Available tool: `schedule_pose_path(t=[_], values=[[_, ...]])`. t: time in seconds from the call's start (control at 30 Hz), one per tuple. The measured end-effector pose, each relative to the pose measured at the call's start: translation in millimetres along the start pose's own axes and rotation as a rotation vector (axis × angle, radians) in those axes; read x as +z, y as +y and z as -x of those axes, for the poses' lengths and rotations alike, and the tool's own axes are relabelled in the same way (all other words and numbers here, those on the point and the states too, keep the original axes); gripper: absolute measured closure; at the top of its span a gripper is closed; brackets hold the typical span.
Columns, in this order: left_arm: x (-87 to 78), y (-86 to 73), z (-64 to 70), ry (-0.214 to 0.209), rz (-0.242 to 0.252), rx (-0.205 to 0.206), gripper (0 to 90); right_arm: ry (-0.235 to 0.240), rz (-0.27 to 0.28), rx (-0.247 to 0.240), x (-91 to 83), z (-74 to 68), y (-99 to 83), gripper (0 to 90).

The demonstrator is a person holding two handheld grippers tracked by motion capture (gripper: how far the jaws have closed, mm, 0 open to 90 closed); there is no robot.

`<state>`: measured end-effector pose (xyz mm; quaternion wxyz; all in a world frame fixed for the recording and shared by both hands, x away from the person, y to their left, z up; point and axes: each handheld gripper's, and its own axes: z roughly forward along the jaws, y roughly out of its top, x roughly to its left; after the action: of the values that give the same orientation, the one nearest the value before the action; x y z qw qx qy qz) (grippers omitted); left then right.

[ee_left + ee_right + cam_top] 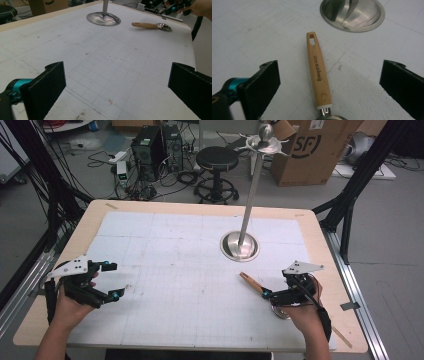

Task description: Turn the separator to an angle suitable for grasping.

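Note:
A utensil with a wooden handle (251, 283) and a metal bowl end (280, 312) lies on the white gridded mat (175, 270) at the right front. My right gripper (272, 295) hovers just over it, open. In the right gripper view the handle (318, 72) runs lengthwise between the wide-apart jaws of that gripper (329, 75), its slotted end pointing away. My left gripper (116, 280) is held open at the left front, nothing between its jaws. From the left gripper (116, 80) view, the utensil (145, 25) lies far off.
A metal stand with a round base (240, 246), a tall pole (250, 190) and a pronged top (262, 142) rises right of the mat's centre. Behind the wooden table (320, 250) are a black stool (216, 159), computer towers (150, 145) and a cardboard box (310, 150).

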<state>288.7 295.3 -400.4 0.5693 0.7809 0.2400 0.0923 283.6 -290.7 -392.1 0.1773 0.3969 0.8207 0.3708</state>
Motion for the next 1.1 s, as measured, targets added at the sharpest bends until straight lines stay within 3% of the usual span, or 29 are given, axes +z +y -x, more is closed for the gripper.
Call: schedule_pose_path(t=[0.2, 0.23, 0.3, 0.33, 0.43, 0.47, 0.63, 0.83, 1.1], values=[[0.4, 0.0, 0.4, -0.005, -0.004, 0.004, 1.9, 0.009, -0.068, -0.006, 11.0, 1.5, -2.9, 4.3], [0.4, -0.1, 0.3, -0.005, -0.004, 0.004, 1.9, 0.004, -0.1, -0.007, 13.9, 1.2, -3.4, 5.7], [0.4, -0.2, 0.1, -0.005, -0.006, 0.005, 1.9, 0.008, -0.112, -0.019, 15.3, 1.5, -3.6, 8.7], [0.5, -0.3, 0.0, -0.005, -0.006, 0.003, 1.9, 0.018, -0.144, -0.04, 15.9, 1.4, -3.4, 16.8], [0.3, -0.4, -0.2, -0.001, -0.008, 0.007, 1.9, 0.016, -0.17, -0.047, 17.6, 0.3, -3.5, 17.3], [0.0, -0.4, -0.2, 0.002, -0.008, 0.007, 1.9, 0.01, -0.187, -0.058, 19.6, 0.3, -3.9, 21.1], [0.7, -0.7, -0.4, 0.001, -0.012, 0.006, 1.9, 0.003, -0.228, -0.064, 22.0, 1.4, -5.3, 29.5], [2.1, -2.3, -1.4, 0.002, -0.021, 0.007, 1.9, 0.044, -0.287, -0.08, 23.6, 3.5, -4.2, 39.6], [2.8, -3.2, -2.9, 0.01, -0.029, 0.005, 1.9, 0.046, -0.333, -0.082, 27.7, 4.1, -3.3, 43.3]])
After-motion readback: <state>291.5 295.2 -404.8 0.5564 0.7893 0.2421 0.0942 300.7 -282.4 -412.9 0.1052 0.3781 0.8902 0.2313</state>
